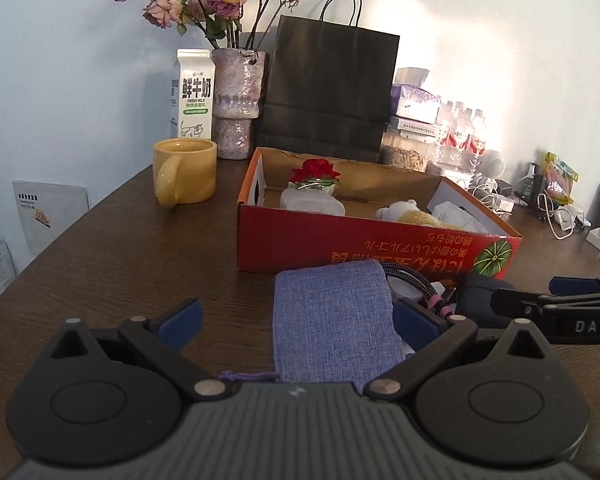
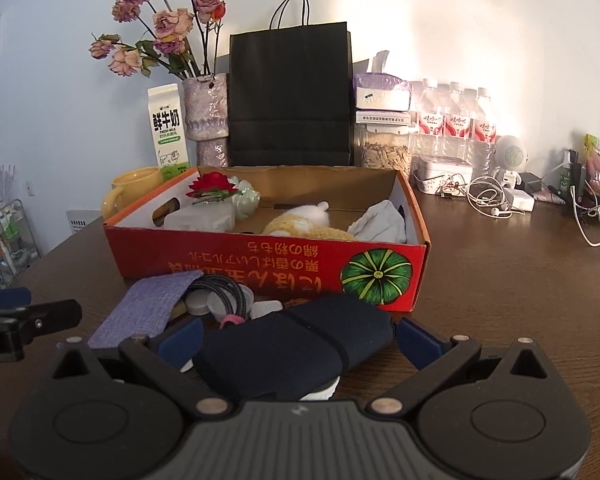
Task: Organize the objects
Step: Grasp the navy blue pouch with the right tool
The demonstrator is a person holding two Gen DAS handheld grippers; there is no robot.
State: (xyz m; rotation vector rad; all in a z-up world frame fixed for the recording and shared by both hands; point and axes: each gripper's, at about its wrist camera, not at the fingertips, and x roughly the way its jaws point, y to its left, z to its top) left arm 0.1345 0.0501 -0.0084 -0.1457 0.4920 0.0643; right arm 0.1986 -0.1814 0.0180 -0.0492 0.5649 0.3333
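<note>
the left gripper [image 1: 298, 322] is held open around a blue fabric pouch [image 1: 332, 320], the right gripper [image 2: 298, 338] open around a navy case [image 2: 292, 348] (both untouched); a red cardboard box [image 2: 260, 264] is seen at 12 o'clock

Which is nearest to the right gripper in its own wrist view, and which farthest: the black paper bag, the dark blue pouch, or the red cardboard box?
From the right gripper:
1. Dark blue pouch, lying between the open fingers.
2. Red cardboard box, just behind the pouch, mid-table.
3. Black paper bag, upright behind the box, near the wall.
</note>
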